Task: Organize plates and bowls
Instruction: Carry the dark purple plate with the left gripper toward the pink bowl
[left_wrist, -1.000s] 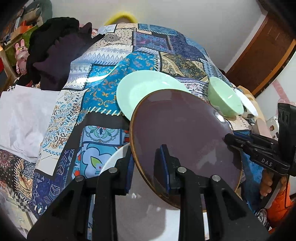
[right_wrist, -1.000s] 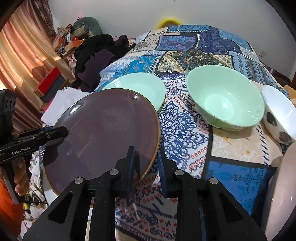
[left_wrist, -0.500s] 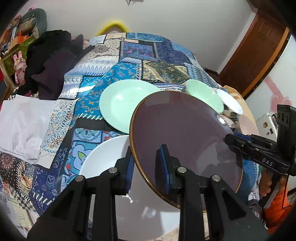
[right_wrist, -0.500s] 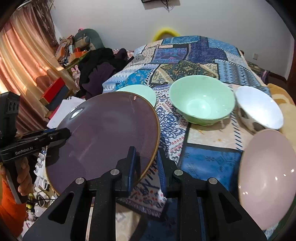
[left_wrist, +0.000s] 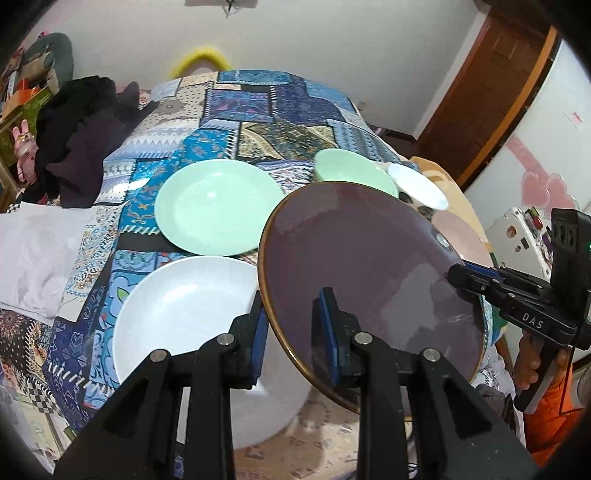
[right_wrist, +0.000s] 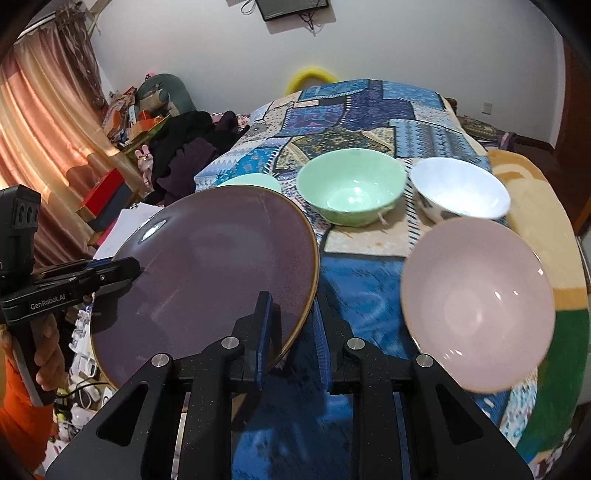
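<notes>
Two grippers, left gripper and right gripper, clamp your purple plate by opposite rims, raised just right of the white plate.

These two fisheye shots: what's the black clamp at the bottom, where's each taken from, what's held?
No robot here: a person holds a trigger-operated two-finger tool in each hand, each with a camera looking along its fingers. One picture is from the left tool, the other from the right tool. Each tool also shows at the edge of the other's view. Both clamp opposite rim edges of one dark purple plate, raised over a patchwork bedspread. On it lie a green plate, white plate, green bowl, white bowl and pink bowl.
</notes>
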